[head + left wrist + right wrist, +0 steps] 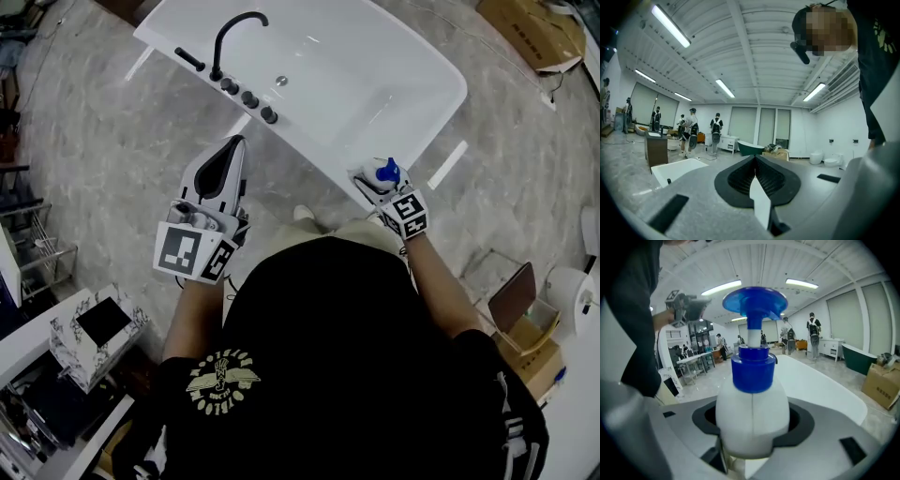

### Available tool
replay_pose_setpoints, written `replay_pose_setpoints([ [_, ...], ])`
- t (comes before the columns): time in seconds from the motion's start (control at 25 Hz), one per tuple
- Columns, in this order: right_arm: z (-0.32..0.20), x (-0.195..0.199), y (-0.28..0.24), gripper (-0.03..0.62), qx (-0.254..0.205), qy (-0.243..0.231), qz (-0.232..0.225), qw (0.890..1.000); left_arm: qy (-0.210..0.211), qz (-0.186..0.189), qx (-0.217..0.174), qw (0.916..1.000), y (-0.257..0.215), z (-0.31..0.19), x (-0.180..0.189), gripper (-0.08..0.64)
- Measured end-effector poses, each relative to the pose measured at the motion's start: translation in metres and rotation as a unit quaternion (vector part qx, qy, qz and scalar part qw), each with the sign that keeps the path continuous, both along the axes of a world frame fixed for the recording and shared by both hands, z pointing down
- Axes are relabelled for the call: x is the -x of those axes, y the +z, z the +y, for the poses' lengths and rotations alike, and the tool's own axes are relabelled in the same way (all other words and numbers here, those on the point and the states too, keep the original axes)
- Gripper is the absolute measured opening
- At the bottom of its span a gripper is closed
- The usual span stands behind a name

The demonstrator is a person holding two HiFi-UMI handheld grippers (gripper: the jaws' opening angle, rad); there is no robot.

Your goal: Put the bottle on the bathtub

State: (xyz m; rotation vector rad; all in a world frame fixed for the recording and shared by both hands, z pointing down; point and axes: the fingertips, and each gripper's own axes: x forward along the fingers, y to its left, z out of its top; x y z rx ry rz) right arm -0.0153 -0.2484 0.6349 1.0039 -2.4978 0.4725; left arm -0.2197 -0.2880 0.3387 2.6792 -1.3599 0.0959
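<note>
The white, blue-capped bottle (752,413) is clamped at its body between the jaws of the right gripper (375,181). In the head view it is seen at the near edge of the bathtub (441,70), close to the right corner of the rim. Whether its base touches the rim cannot be told. The left gripper (754,164) is held off the near edge, above the floor (112,141). Its jaws are pressed together on nothing.
</note>
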Motion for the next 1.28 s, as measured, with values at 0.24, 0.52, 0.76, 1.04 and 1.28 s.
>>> replay_pose_setpoints([
  [0.24,0.000,0.007,0.095,0.264,0.030,0.020,0.096,0.995,0.001,-0.035,-0.001,0.9994,-0.003,-0.002,0.035,0.008],
  [0.52,0.006,0.031,0.149,0.264,0.053,-0.015,0.109,0.993,-0.005,-0.107,0.005,0.9943,0.011,0.026,0.052,0.008],
  [0.76,-0.009,0.038,0.173,0.264,0.044,-0.014,0.137,0.990,0.001,-0.107,0.048,0.9930,0.031,0.049,0.051,0.008],
  [1.04,-0.004,0.046,0.198,0.264,0.031,-0.042,0.162,0.985,0.000,-0.119,0.054,0.9915,0.038,0.050,0.053,0.008],
  [1.28,0.009,0.045,0.206,0.264,0.039,-0.064,0.164,0.984,-0.005,-0.113,0.062,0.9916,0.045,0.048,0.056,0.008],
])
